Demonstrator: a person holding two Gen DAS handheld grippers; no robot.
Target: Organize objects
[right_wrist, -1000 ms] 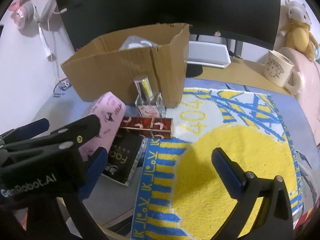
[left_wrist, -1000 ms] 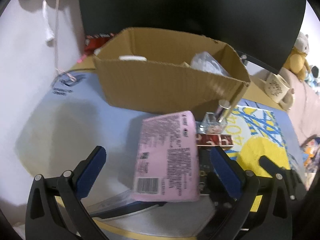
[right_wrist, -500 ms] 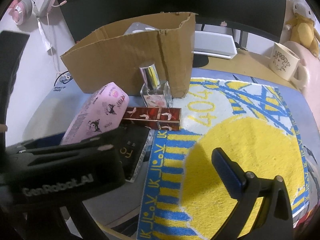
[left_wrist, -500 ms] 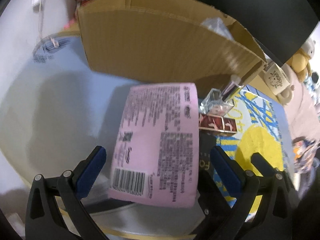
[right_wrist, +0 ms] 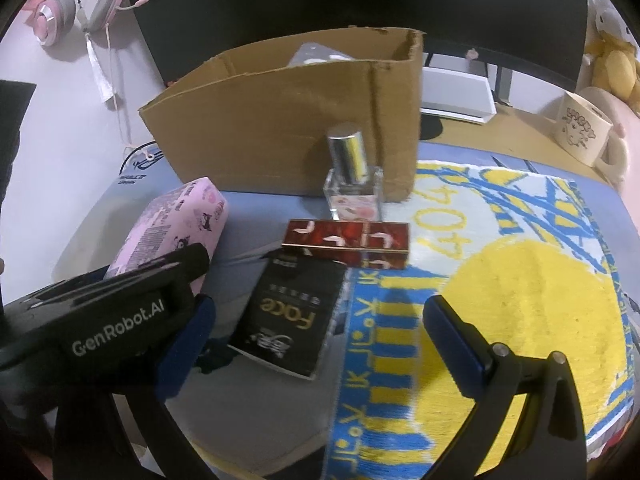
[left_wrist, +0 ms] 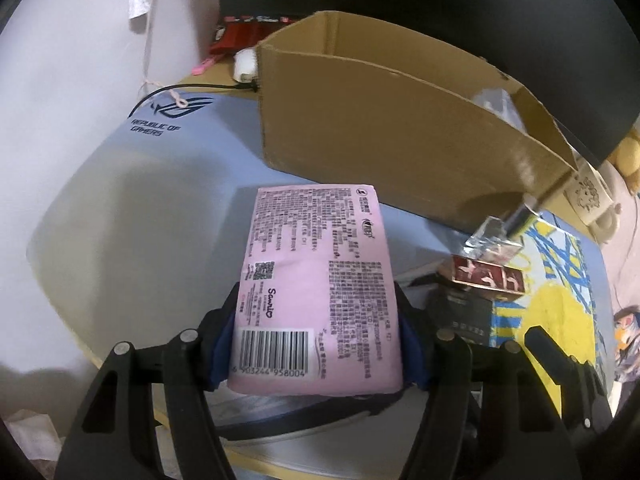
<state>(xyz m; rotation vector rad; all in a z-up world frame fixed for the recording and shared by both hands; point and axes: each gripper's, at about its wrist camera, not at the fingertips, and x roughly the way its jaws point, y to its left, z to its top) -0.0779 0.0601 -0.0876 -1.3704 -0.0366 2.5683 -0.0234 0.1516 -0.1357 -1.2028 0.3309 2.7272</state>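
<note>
Left gripper (left_wrist: 316, 350), jaws just closed, clamps the pink pack (left_wrist: 316, 292) lying on the grey-blue mat (left_wrist: 132, 208) before the cardboard box (left_wrist: 384, 136) holding a clear plastic item (left_wrist: 496, 104), while right gripper (right_wrist: 312, 344) gapes empty.

Matt cardboard box (right_wrist: 280, 120); glass bottle (right_wrist: 354, 192), shiny metal cap.

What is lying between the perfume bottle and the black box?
The red lipstick case lies flat between the perfume bottle and the black box; the right wrist view shows it best.
</note>
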